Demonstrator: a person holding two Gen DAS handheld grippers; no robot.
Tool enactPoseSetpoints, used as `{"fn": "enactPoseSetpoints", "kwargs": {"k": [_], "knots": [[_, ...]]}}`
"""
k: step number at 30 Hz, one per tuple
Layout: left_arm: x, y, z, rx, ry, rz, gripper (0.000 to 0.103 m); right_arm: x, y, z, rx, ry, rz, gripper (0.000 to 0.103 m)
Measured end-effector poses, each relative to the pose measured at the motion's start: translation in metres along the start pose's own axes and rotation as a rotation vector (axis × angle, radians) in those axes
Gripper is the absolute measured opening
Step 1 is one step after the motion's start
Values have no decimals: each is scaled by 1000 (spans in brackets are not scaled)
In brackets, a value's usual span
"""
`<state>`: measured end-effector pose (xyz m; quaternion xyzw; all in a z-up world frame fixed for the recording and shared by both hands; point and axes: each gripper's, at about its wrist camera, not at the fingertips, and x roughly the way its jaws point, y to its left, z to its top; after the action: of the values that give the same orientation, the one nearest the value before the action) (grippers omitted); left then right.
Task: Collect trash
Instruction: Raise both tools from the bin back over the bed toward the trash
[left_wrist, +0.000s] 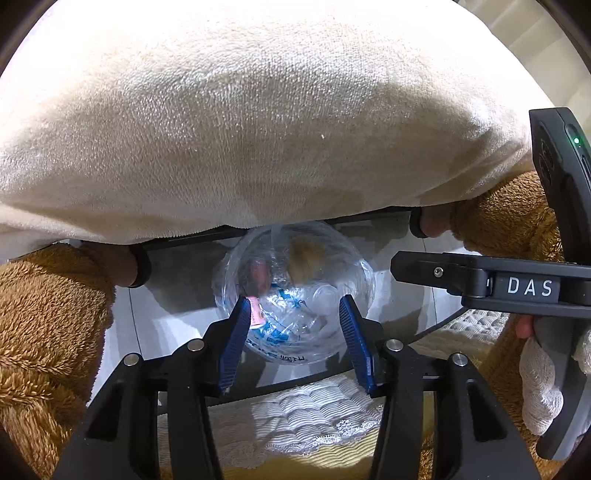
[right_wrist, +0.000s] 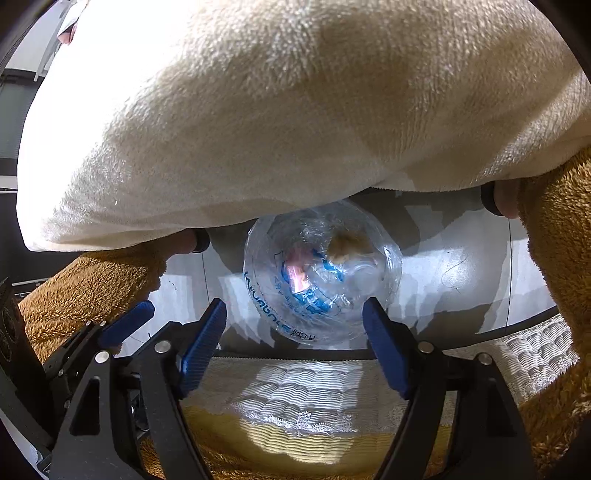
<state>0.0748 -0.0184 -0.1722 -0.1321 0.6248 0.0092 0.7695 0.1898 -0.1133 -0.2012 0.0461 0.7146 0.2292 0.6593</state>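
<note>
- Left side: I had the left gripper (left_wrist: 293, 334) open, its blue pads (left_wrist: 232, 343) wide apart and holding nothing. The pads stood on either side of the lower part of the clear plastic bag (left_wrist: 293, 291) as seen along the fingers; I could not tell whether they touched it.
- Centre: The clear plastic bag lay straight ahead of both sets of jaws, on the pale floor (left_wrist: 177, 269) just below the hem of the cream fleece garment (left_wrist: 258, 129). Its round mouth faced the cameras, so I judged its long axis to run away from the jaws, roughly in line with the fingers. Inside it I could make out crumpled wrappers with blue print and a pink scrap.
- Right side: I had the right gripper (right_wrist: 295, 349) open wider, empty, with the bag (right_wrist: 321, 273) lying above and beyond the pad tips, apart from them.
- Nearer arm: I judged the left gripper nearer, since the bag sat between its pads in the left wrist view, whereas it cleared the right pads.
- Coming move, as a judgement: closing the left pads on the bag's rim needed a short advance forward; thin film could slip or collapse.
</note>
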Motion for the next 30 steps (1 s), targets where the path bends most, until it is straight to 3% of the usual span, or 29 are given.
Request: {"fn": "enactPoseSetpoints", "kwargs": {"k": [8,17,22,23,25,30], "knots": [[-15,8,-1,-30,-62,-50,49,-27,9,-9,-73,-97,8,75],[-55,3,-9,-9,-222,-135,49,-60,2,-20,-102,-169,153,76],[-75,10,-8,-32,-310,-172,49,-96,11,-32,-203,-320,213,76],[-79,12,-8,-41,-332,-173,54,-105,14,-35,-232,-357,220,76],[-87,17,-6,-57,-373,-186,65,-119,19,-40,-284,-424,203,76],[-106,22,-1,-49,-451,-223,66,-144,26,-37,-351,-537,155,76]]}}
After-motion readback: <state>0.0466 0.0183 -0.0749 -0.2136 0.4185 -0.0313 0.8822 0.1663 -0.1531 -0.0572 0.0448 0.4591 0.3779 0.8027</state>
